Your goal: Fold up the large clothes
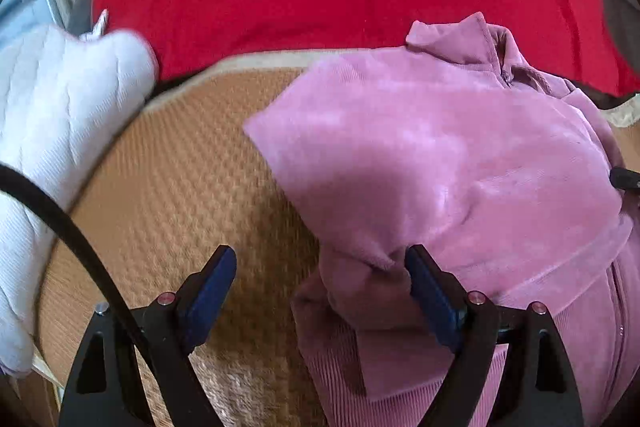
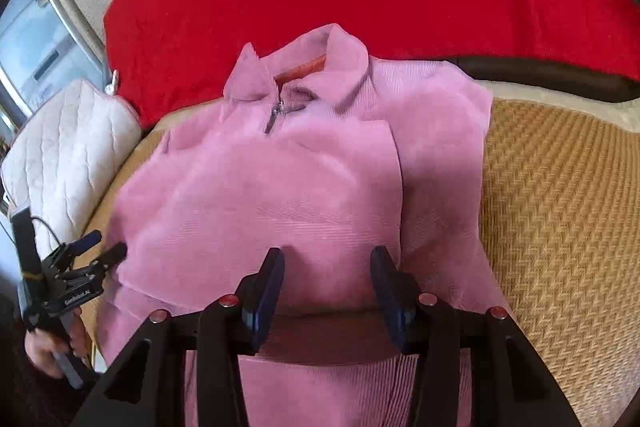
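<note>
Left gripper and right gripper: jaws apart, holding nothing, over pink corduroy zip-collar jacket on woven tan mat.

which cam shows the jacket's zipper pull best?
Right wrist: the zipper pull hangs in plain view below the open collar of the pink jacket. Left wrist sees the zipper only small and edge-on, near the frame's right.

2 close wrist views, shared jacket
</note>
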Demonstrator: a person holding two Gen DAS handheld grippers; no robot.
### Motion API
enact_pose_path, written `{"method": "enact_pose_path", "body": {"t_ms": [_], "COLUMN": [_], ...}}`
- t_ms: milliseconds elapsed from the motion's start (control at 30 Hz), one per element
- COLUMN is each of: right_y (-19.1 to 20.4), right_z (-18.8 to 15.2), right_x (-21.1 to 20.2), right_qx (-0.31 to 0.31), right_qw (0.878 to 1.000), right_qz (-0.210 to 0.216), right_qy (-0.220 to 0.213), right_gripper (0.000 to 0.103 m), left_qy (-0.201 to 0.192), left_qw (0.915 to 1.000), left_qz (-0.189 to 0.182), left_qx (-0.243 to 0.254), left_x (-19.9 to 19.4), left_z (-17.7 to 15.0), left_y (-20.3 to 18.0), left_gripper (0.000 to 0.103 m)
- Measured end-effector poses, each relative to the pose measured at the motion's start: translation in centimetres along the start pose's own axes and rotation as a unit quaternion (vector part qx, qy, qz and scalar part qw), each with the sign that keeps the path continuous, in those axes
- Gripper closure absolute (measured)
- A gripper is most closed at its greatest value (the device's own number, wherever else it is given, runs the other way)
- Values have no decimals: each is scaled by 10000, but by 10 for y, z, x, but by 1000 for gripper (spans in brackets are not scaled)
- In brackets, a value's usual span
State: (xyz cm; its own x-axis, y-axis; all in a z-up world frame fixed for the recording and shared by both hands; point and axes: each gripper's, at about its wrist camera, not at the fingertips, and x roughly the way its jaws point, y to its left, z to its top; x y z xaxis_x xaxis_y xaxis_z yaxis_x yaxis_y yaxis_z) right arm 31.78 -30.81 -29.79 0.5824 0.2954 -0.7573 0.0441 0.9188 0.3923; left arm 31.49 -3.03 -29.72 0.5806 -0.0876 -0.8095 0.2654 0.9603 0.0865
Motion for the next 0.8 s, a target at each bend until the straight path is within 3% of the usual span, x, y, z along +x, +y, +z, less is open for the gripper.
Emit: {"method": "enact_pose_path", "body": {"t_ms": [167, 233, 333, 433, 567, 800], "right_y": [1, -6, -32, -56, -82, -92], "right_z": [-14, -23, -47, -71, -98, -139], "right_x": [-46, -68, -92, -106, -119, -136], "right_qx": [-28, 24, 495, 765, 1112, 1269], "right_qw": [9993, 9985, 9958, 9949, 9922, 9910], "right_qz": [229, 276, 529, 478, 484, 388], "right_qy": [-290, -475, -555, -457, -279, -167], "right_gripper": [54, 45, 38, 38, 38, 38], "left_qy": [-458, -497, -444, -369, -235, 123], "left_qw": [9988, 9978, 9955, 9955, 9923, 9882], "left_qz": [-18, -143, -444, -566, -1090, -1454], "left_qx": [-168, -407, -716, -667, -534, -467], "left_x": [-39, -50, -62, -74, -89, -88], "left_z": [-12, -27, -57, -87, -127, -161], "left_y": [18, 29, 47, 48, 42, 20], "left_gripper": [16, 16, 16, 16, 16, 16]}}
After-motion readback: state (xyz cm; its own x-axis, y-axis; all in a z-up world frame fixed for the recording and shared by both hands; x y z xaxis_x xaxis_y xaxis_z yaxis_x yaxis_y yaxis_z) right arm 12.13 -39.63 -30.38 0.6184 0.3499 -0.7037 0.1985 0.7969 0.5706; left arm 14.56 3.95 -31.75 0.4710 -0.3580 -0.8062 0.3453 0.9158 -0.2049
